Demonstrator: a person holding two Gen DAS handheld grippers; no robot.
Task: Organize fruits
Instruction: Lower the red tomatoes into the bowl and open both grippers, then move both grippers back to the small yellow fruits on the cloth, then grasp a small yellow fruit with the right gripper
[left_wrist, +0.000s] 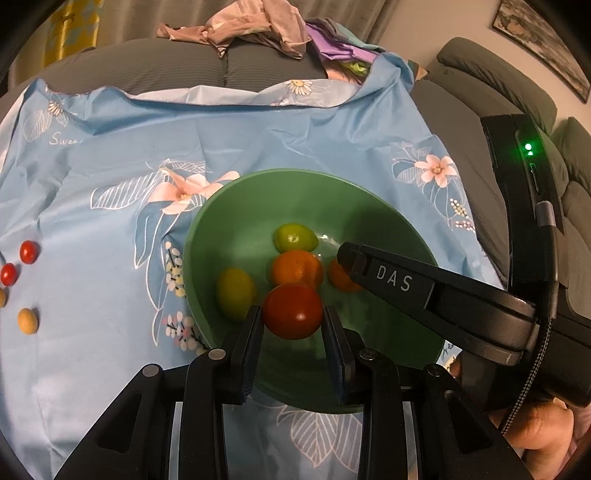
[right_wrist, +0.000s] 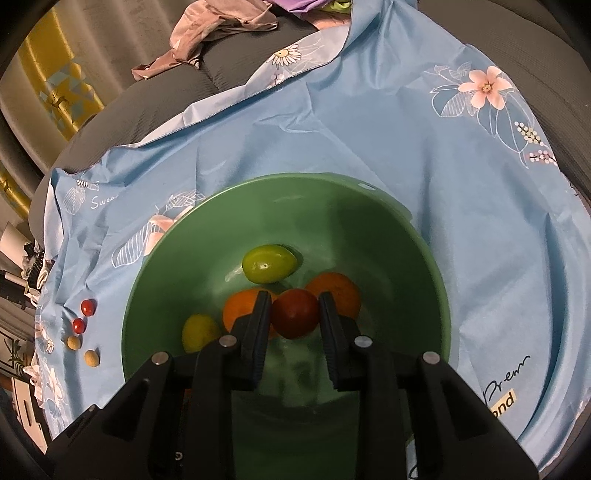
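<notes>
- I judged the step as sorting the small red fruit: each tongs carried one inside the green bowl.
- The left tongs were nearly closed, pinching a red tomato by both pads.
- The right tongs were pressed on a second red tomato, between two oranges.
- Next, I thought, came a steady lift toward the loose red fruits on the blue cloth, without squeezing harder.
</notes>
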